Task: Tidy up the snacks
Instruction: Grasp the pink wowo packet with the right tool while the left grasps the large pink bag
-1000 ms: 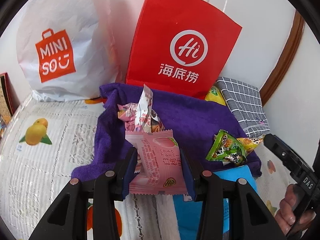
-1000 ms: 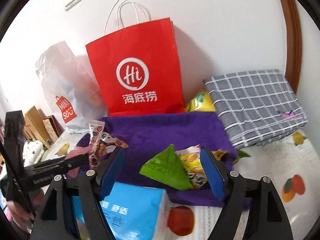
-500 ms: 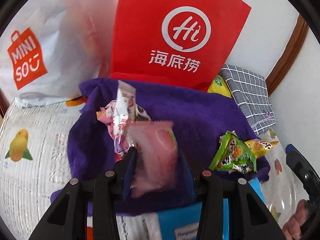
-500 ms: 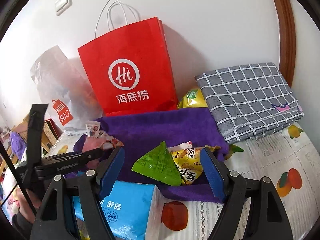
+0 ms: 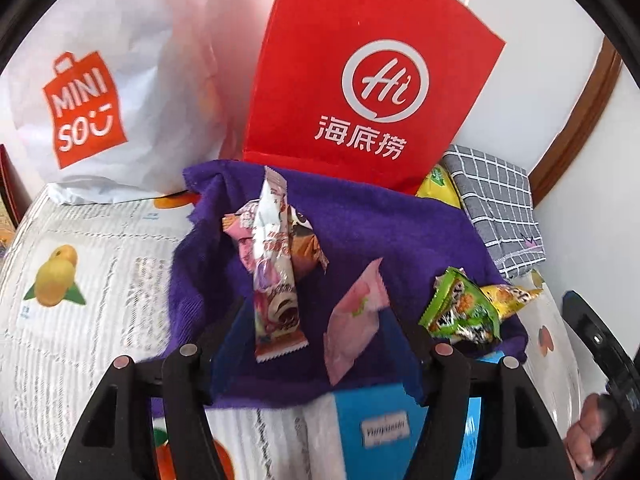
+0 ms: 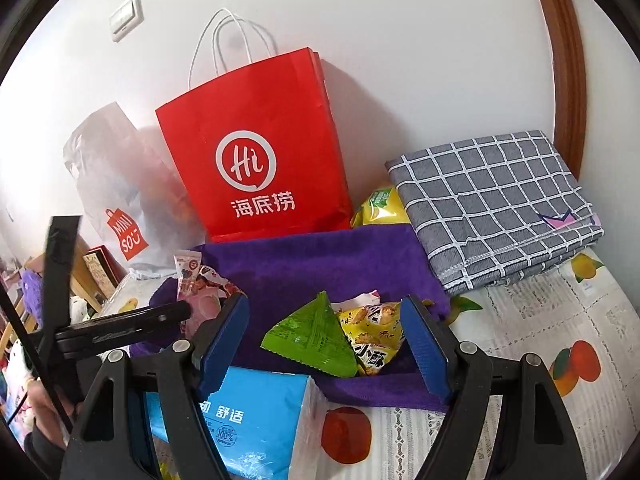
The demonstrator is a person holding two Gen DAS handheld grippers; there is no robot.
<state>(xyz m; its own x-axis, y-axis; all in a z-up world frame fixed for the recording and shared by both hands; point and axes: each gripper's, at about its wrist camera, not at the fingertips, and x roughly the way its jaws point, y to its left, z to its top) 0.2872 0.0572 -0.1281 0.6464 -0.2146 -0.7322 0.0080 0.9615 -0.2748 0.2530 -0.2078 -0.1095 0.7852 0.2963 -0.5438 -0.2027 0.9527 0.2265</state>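
A purple towel (image 5: 376,224) lies on the table with snacks on it. My left gripper (image 5: 316,360) is open; a pink peach snack packet (image 5: 356,320) sits loose between its fingers on the towel. Left of it lie a long white-pink wafer packet (image 5: 276,268) and a brown packet (image 5: 306,244). A green triangular packet (image 5: 460,308) and a yellow packet (image 5: 508,296) lie at the right. My right gripper (image 6: 324,348) is open, its fingers on either side of the green packet (image 6: 312,340) and the yellow packet (image 6: 376,340), not touching them.
A red paper bag (image 6: 256,160) and a white MINISO plastic bag (image 5: 100,80) stand against the wall behind the towel. A folded grey checked cloth (image 6: 496,204) lies at the right. A blue tissue pack (image 6: 248,424) lies at the front. A yellow bag (image 6: 380,204) sits behind the towel.
My left gripper opened and let go of the pink packet, which now lies on the towel. My right gripper stayed open and moved slightly toward the green and yellow packets.
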